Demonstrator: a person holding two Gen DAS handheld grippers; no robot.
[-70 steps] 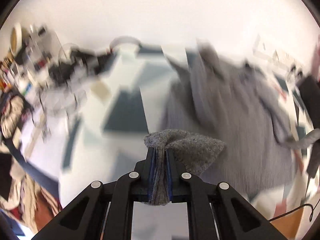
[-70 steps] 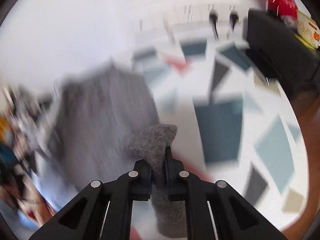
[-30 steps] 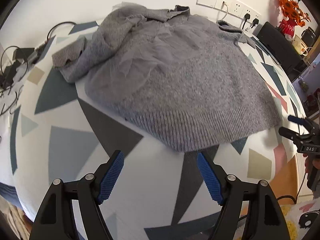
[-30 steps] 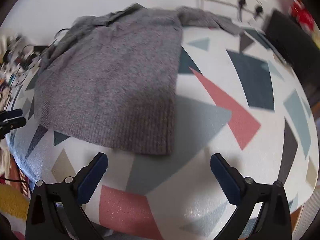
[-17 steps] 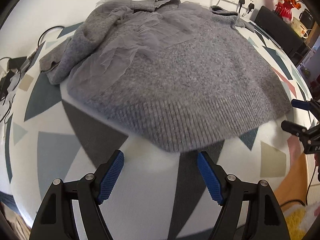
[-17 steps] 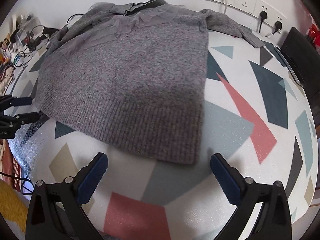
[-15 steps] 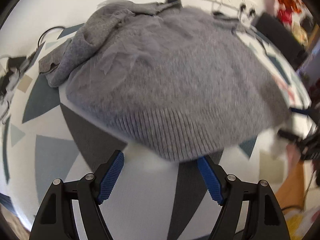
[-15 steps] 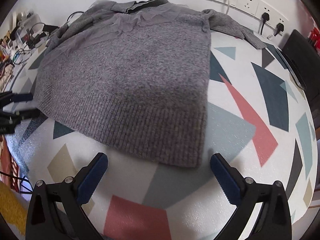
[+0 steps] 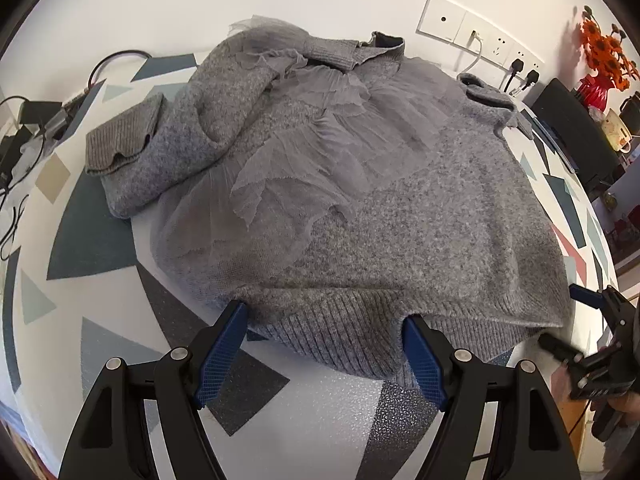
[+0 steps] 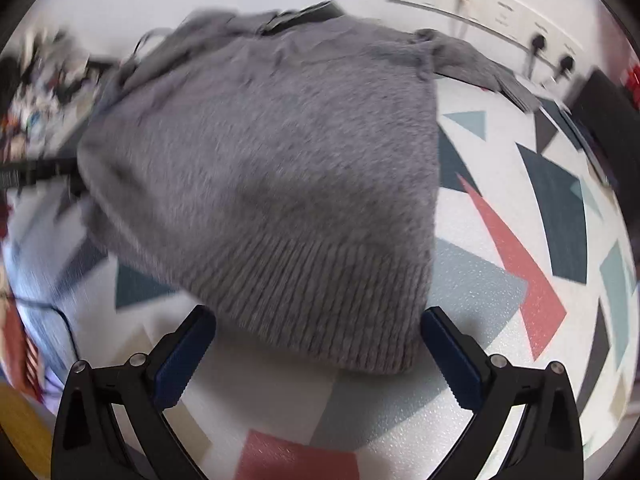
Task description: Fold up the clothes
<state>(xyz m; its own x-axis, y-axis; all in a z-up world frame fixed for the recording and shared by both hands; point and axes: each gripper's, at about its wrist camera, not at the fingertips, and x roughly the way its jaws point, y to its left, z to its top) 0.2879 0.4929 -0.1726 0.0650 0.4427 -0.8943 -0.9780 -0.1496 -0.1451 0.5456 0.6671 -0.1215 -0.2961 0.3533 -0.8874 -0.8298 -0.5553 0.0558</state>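
1. My left gripper [image 9: 324, 344] is spread wide with nothing between its blue pads [image 9: 222, 352]. The ribbed hem [image 9: 344, 340] of the grey sweater [image 9: 420, 208] lies between the fingertips, at 12 o'clock from them.

2. My right gripper [image 10: 316, 354] is just as wide open and holds nothing. The sweater's [image 10: 272, 160] near right hem corner [image 10: 384, 344] sits between its fingers, toward the 1 o'clock pad [image 10: 450, 360]. This view is blurred, so I cannot tell whether the pads touch the knit.

3. The sweater lies spread front-up on the patterned foam mat [image 9: 320, 412], collar [image 9: 360, 50] at 12 o'clock toward the wall sockets [image 9: 472, 34]. A sheer tulle ruffle [image 9: 312, 148] covers the chest. One sleeve [image 9: 168, 148] is bunched at 10 o'clock.

4. I judge the step in hand to be taking the hem at two places for a fold toward the collar. To do it well, I should bring each lower finger down against the mat and slide it under the rib, so both knit layers are pinched, not just the top one.

5. The two grips should sit at matching height on the hem, or the fold will likely run crooked.

6. The knit looks thick and floppy; I expect it to sag between grips, so lift low and carry it evenly.

7. The tulle could wrinkle under the fold; the bunched sleeve probably needs tucking first.
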